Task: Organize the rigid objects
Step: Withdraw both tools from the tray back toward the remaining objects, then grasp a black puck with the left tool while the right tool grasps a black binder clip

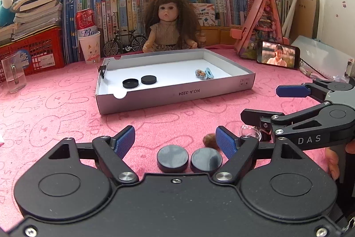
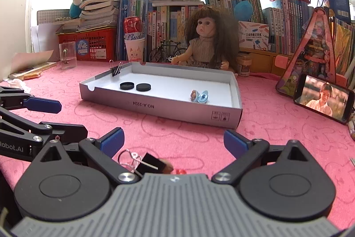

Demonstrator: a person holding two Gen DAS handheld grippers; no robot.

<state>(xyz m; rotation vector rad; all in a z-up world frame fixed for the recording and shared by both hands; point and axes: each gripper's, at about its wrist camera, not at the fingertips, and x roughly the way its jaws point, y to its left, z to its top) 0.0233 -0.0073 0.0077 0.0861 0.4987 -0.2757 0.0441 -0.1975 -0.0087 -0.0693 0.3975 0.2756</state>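
Between the spread, empty fingers of the left gripper [image 1: 175, 141], two black discs [image 1: 189, 159] on pink cloth; right gripper [image 2: 174, 141] wide open over a binder clip [image 2: 147, 163]. Pick-up stage, seemingly: next, closing, then carrying ahead to the tray [image 1: 177, 92].

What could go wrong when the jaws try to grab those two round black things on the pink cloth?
The two black discs sit touching between the open left gripper jaws, so closing might pinch both or flick one away. The right gripper works close beside it, so the two could bump. A binder clip and other small bits lie crowded under the right gripper and could be knocked.
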